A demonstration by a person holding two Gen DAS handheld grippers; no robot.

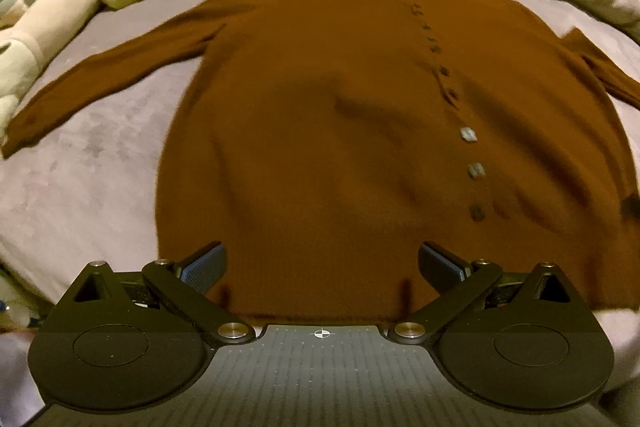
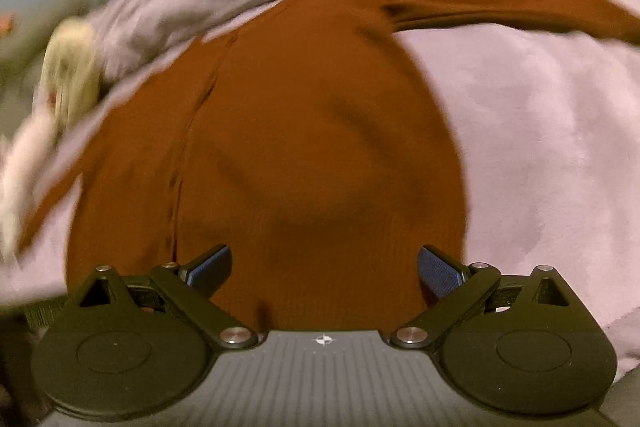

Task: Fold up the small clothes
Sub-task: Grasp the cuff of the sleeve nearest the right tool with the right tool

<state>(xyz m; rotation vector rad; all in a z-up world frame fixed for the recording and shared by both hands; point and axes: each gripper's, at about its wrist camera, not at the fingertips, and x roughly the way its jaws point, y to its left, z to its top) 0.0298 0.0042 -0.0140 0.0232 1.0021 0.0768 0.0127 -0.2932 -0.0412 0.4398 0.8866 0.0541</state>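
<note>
Rust-brown cardigan (image 1: 320, 131) lies flat on the bed (image 1: 80, 187). Both grippers' jaws stand open, empty, at its hem. Risk: shallow grip snags only the top layer, skewing the fold.

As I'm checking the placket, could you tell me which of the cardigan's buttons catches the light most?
The third button up from the hem on the brown cardigan: it shines pale blue-grey, while the other buttons look darker.
</note>
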